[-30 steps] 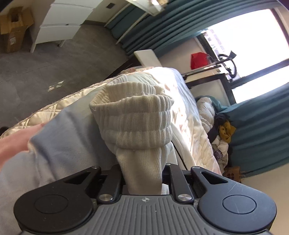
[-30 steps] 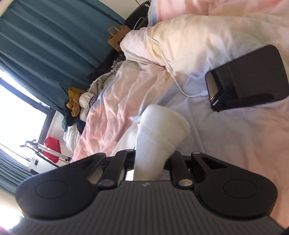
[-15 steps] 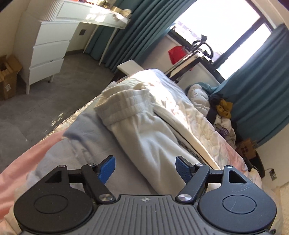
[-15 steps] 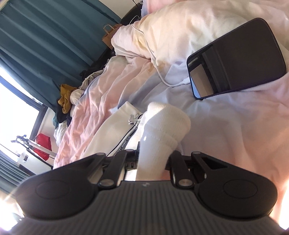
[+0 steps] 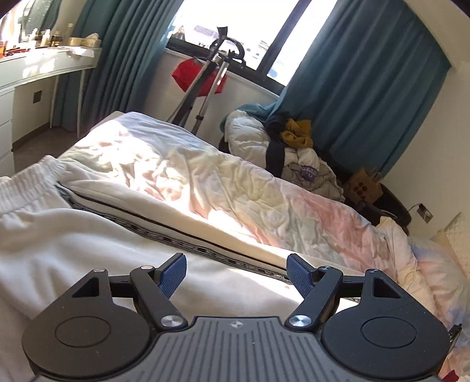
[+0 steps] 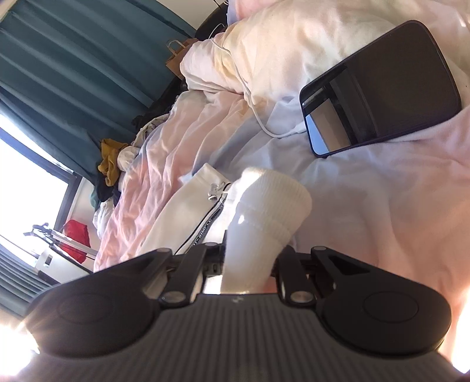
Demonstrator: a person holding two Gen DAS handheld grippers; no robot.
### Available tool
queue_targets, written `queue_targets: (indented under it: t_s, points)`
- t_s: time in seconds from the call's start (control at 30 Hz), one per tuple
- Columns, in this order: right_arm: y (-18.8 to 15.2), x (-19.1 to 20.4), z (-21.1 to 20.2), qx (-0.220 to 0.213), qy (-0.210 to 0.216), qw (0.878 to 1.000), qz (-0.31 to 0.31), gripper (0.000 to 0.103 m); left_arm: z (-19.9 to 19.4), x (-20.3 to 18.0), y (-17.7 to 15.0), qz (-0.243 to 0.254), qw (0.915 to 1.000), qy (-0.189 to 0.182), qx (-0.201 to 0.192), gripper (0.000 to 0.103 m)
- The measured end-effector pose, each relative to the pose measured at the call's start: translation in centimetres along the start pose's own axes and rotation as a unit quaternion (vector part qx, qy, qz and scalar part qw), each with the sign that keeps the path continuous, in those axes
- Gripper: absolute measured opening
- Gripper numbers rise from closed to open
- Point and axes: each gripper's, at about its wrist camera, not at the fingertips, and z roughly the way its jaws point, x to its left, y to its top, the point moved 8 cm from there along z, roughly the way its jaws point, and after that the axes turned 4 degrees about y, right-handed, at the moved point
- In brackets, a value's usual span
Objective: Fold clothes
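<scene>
The left gripper (image 5: 236, 273) hovers low over white sweatpants (image 5: 58, 235) on the bed (image 5: 264, 188), jaws spread, nothing between them. The right gripper (image 6: 249, 258) pinches a ribbed cuff (image 6: 264, 211) of the sweatpants.

**Hard sun, blown highlights**

Daylight pours through the window (image 5: 235, 26), which is overexposed to white, and falls in bright patches across the bedding (image 5: 182, 173), washing out its creases. The teal curtains (image 5: 364, 97) stay evenly lit. In the right wrist view, flare burns the lower corners and the phone (image 6: 382, 85) screen mirrors the room. Fisheye bending curves every edge.
</scene>
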Motion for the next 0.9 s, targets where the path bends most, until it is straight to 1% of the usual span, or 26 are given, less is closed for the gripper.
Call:
queue_targets:
  t_s: [0.13,0.2,0.27,0.4,0.53,0.63,0.67,0.73,0.9]
  points:
    - [-0.2,0.0,0.0,0.002,0.000,1.000,-0.004,0.013,5.5,-2.8,-2.7,0.034,0.9990,0.006,0.027,0.075]
    - [-0.2,-0.1,0.0,0.003,0.002,1.000,-0.003,0.013,7.9,-3.4,-3.9,0.048,0.9980,0.020,0.035,0.072]
    - [-0.2,-0.1,0.0,0.003,0.004,1.000,-0.002,0.013,9.7,-3.5,-4.9,0.061,0.9965,0.042,0.039,0.072]
    - [0.1,0.6,-0.3,-0.002,0.009,1.000,-0.015,0.013,11.6,-3.4,-6.0,0.087,0.9934,0.058,0.047,0.072]
    - [0.9,3.6,-1.4,-0.013,0.022,0.999,-0.048,0.013,12.1,-3.1,-6.5,0.105,0.9911,0.068,0.045,0.072]
    - [1.5,6.0,-2.3,-0.022,0.032,0.996,-0.074,0.013,12.0,-2.9,-6.5,0.102,0.9919,0.064,0.041,0.072]
    - [1.6,7.4,-2.8,-0.027,0.038,0.995,-0.090,0.013,11.9,-2.8,-6.5,0.102,0.9919,0.064,0.041,0.072]
    - [1.7,10.2,-3.8,-0.035,0.050,0.991,-0.121,0.013,11.7,-2.9,-6.7,0.123,0.9893,0.068,0.038,0.073]
    - [0.4,18.6,-6.4,-0.053,0.084,0.974,-0.204,0.013,11.3,-3.2,-7.3,0.146,0.9868,0.065,0.030,0.076]
